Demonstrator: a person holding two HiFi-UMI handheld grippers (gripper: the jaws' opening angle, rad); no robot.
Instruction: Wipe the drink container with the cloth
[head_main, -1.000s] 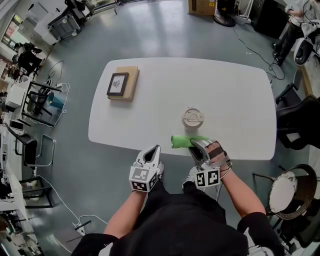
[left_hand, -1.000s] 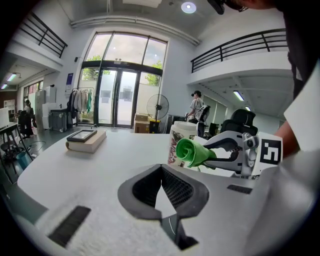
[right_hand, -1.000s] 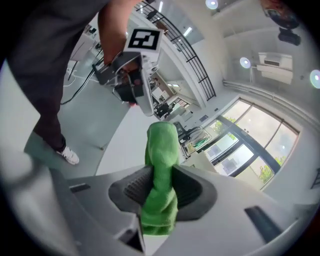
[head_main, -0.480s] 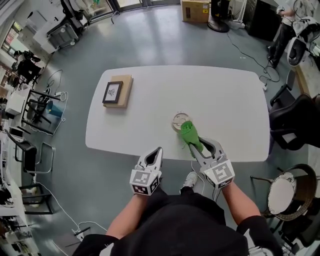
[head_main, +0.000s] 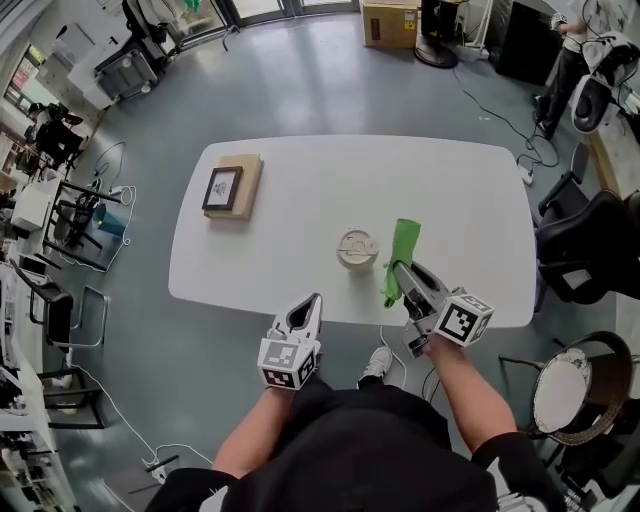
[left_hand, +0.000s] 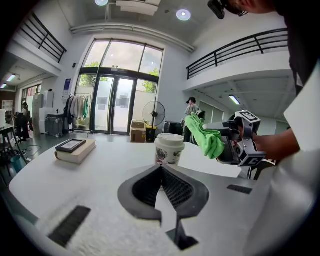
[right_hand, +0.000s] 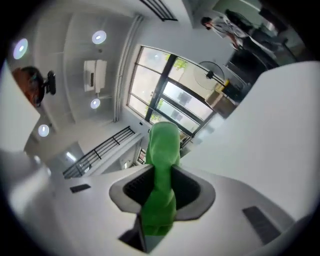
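Right hand-held gripper (head_main: 404, 272) clamps green cloth (head_main: 403, 245) beside lidded cup (head_main: 357, 248) on surface (head_main: 300, 190); left hand-held gripper (head_main: 311, 303) closed, empty.

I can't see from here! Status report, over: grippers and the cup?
Right hand-held gripper shut on green cloth, held beside lidded paper cup, apart. Left hand-held gripper shut, empty. Nothing blocking cup.

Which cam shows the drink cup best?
Left gripper view: the cup stands side-on, whole wall visible. Head view shows only its lid from above. Right gripper view shows only the cloth, no cup.
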